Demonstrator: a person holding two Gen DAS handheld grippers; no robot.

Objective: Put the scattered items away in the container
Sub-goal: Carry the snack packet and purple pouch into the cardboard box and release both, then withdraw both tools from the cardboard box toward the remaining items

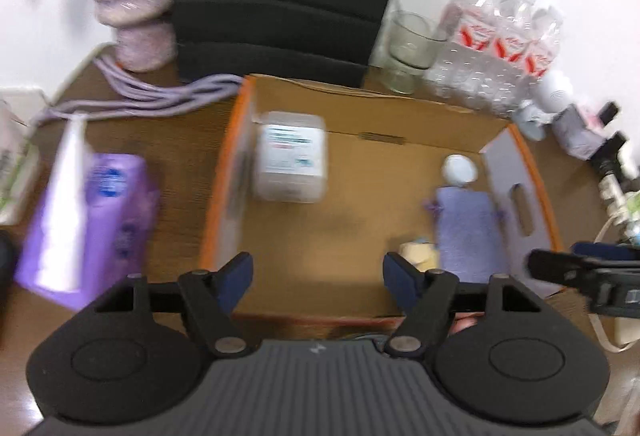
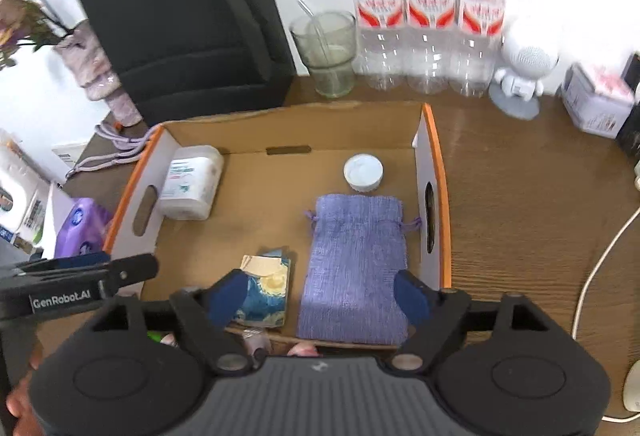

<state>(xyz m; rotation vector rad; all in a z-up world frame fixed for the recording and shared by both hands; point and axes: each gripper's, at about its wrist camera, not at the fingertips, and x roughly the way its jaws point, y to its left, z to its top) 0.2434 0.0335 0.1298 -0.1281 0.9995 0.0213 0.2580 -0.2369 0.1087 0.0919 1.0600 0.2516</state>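
Observation:
A cardboard box (image 2: 438, 196) with orange rims sits on the wooden table, and its left wall (image 1: 224, 172) shows in the left wrist view. Inside lie a white wipes tub (image 2: 192, 182) at the back left, a small white jar (image 2: 363, 172), a purple fabric pouch (image 2: 356, 260) and a blue-and-yellow painted booklet (image 2: 266, 288). My right gripper (image 2: 320, 296) hangs open over the box's near edge, above the pouch and booklet, with its pads touching neither. My left gripper (image 1: 318, 272) is open over the box floor with nothing between its fingers. The tub (image 1: 290, 156) and pouch (image 1: 468, 232) are blurred in the left wrist view.
A purple tissue pack (image 1: 88, 220) and a lilac cord (image 1: 140, 92) lie left of the box. Behind it stand a black unit (image 2: 180, 28), a glass (image 2: 326, 48), water bottles (image 2: 428, 16) and a white figurine (image 2: 520, 76). A white cable (image 2: 596, 268) runs along the right.

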